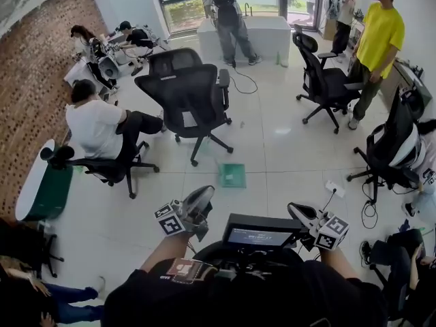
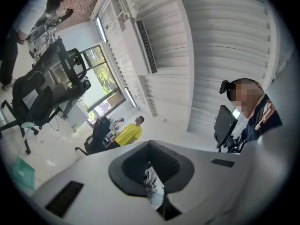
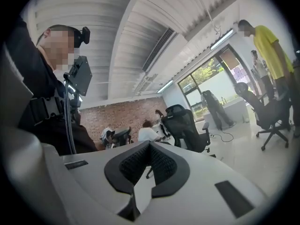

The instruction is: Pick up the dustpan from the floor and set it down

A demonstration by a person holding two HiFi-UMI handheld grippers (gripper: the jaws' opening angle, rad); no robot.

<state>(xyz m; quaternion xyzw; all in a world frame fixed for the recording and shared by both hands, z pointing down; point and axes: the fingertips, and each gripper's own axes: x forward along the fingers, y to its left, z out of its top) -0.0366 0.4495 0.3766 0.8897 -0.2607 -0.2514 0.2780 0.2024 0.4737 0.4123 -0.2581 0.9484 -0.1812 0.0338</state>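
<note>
The green dustpan [image 1: 231, 175] lies flat on the white tiled floor, in front of me and beyond both grippers. It also shows as a green patch [image 2: 22, 172] at the lower left of the left gripper view. My left gripper [image 1: 203, 195] is held near my chest at lower centre-left, its jaws shut and empty [image 2: 151, 165]. My right gripper [image 1: 296, 210] is at lower centre-right, also shut with nothing between its pads [image 3: 149, 165]. Both are well short of the dustpan and above the floor. The right gripper view does not show the dustpan.
A black office chair [image 1: 194, 97] stands just behind the dustpan, another [image 1: 327, 80] at the right. A seated person in white [image 1: 95, 125] is at the left, a person in yellow [image 1: 378, 39] at the far right. A power strip [image 1: 334, 188] lies right of the dustpan.
</note>
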